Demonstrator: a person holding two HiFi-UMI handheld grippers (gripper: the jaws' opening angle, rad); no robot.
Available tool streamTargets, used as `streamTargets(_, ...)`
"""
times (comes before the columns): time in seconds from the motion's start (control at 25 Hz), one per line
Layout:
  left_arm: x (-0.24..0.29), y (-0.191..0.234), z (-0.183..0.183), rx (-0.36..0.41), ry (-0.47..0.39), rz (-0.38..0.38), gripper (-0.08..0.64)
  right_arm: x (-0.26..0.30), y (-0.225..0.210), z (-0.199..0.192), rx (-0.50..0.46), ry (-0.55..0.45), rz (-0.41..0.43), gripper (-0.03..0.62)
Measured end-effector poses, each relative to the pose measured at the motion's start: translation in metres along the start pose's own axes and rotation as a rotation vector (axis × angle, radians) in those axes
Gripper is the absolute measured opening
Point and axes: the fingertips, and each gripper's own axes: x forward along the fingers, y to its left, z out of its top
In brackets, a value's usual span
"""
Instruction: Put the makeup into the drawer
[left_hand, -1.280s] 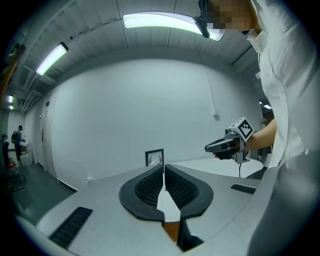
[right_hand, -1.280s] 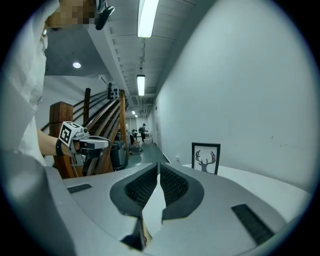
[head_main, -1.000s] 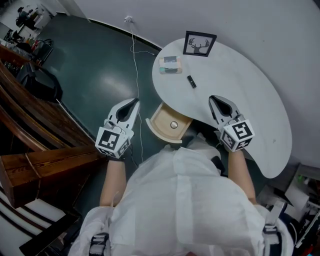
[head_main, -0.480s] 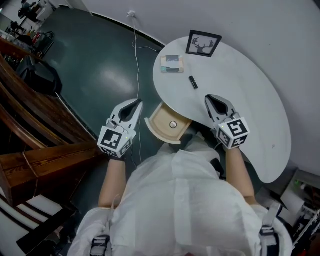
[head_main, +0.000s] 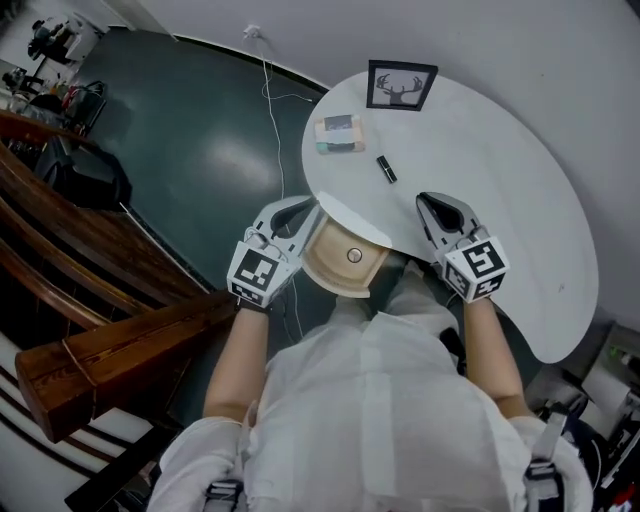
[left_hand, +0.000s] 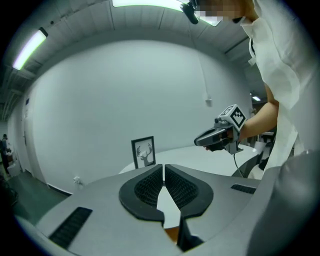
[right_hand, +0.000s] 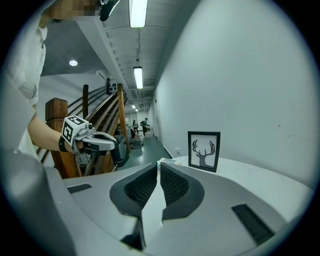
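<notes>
A small black makeup tube (head_main: 385, 168) lies on the white table (head_main: 520, 210), with a pale palette box (head_main: 339, 133) behind it. Under the table's near edge a pale wooden drawer (head_main: 330, 268) stands pulled out, and a small round silver piece (head_main: 353, 256) shows in it. My left gripper (head_main: 305, 209) is shut and empty, its tips at the drawer's left side. In the left gripper view its pads (left_hand: 150, 186) meet over the table edge. My right gripper (head_main: 433, 203), also shut and empty, hangs over the table's near edge, right of the drawer. Its pads (right_hand: 142, 186) point toward the box.
A framed deer picture (head_main: 401, 85) stands at the table's far edge. A white cable (head_main: 272, 110) runs over the dark green floor (head_main: 200, 150). A wooden rail and beam (head_main: 110, 350) lie at the left. The person's white shirt (head_main: 380, 400) fills the foreground.
My left gripper has swung right and down from beside the drawer to its left side. The right gripper has barely shifted. Both stay shut.
</notes>
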Motion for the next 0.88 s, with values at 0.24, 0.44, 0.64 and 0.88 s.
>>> streamTargets(0.24,0.069,-0.006,-0.004,0.106,0.071,-0.157,0.026,-0.003,-0.018,-0.012,0.025,0.005,-0.019,0.011)
streamTargets(0.44,0.119,-0.019,-0.013,0.228,0.150,-0.284,0.026,-0.011,-0.032,-0.017,0.044,0.006,-0.044,0.011)
streamTargets(0.64,0.157,-0.032,-0.044,0.402,0.305,-0.425,0.028,-0.023,-0.046,-0.021,0.056,0.005,-0.075,0.011)
streamTargets(0.88,0.187,-0.041,-0.068,0.571,0.418,-0.550,0.040,-0.042,-0.055,-0.035,0.084,0.010,-0.111,0.011)
